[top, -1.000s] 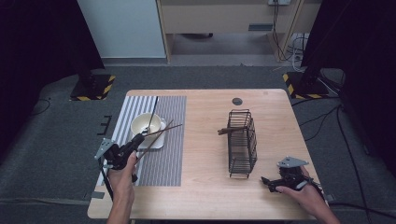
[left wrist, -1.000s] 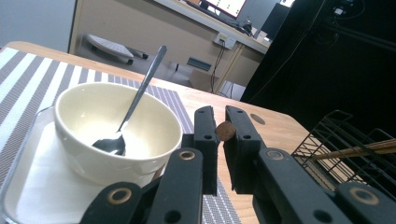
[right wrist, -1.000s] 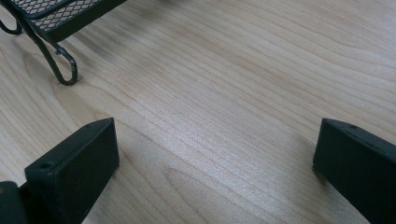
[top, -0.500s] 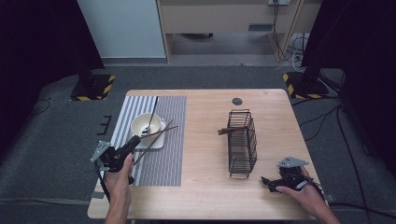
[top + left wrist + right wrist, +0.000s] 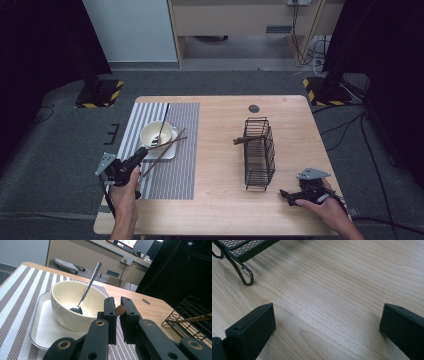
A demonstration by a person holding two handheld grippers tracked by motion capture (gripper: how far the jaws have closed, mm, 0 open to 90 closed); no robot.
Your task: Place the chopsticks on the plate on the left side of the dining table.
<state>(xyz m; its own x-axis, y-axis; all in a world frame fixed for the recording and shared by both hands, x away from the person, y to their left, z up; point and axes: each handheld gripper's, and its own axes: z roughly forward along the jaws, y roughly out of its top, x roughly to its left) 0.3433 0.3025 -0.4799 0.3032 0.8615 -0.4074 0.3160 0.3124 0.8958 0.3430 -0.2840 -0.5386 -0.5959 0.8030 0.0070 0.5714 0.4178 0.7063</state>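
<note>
My left gripper (image 5: 142, 153) is over the striped placemat's near left part, shut on a brown chopstick (image 5: 167, 143) that points up and right past the bowl. In the left gripper view the jaws (image 5: 117, 303) pinch the chopstick's round end (image 5: 121, 310). A second chopstick (image 5: 165, 152) crosses it, slanting over the tray. The cream bowl (image 5: 154, 133) holds a metal spoon (image 5: 162, 125) and sits on a white tray (image 5: 169, 152). My right gripper (image 5: 286, 194) rests open on the table's near right, with bare wood between its jaws (image 5: 327, 320).
A black wire basket (image 5: 260, 152) stands right of centre with another chopstick (image 5: 243, 141) poking out of its left side; its foot (image 5: 245, 277) shows close ahead of the right gripper. The grey striped placemat (image 5: 180, 170) covers the left half. A small dark disc (image 5: 254, 107) lies at the back.
The left gripper has drawn back slightly toward the near left edge, taking the chopstick with it. The right gripper has stayed where it was.
</note>
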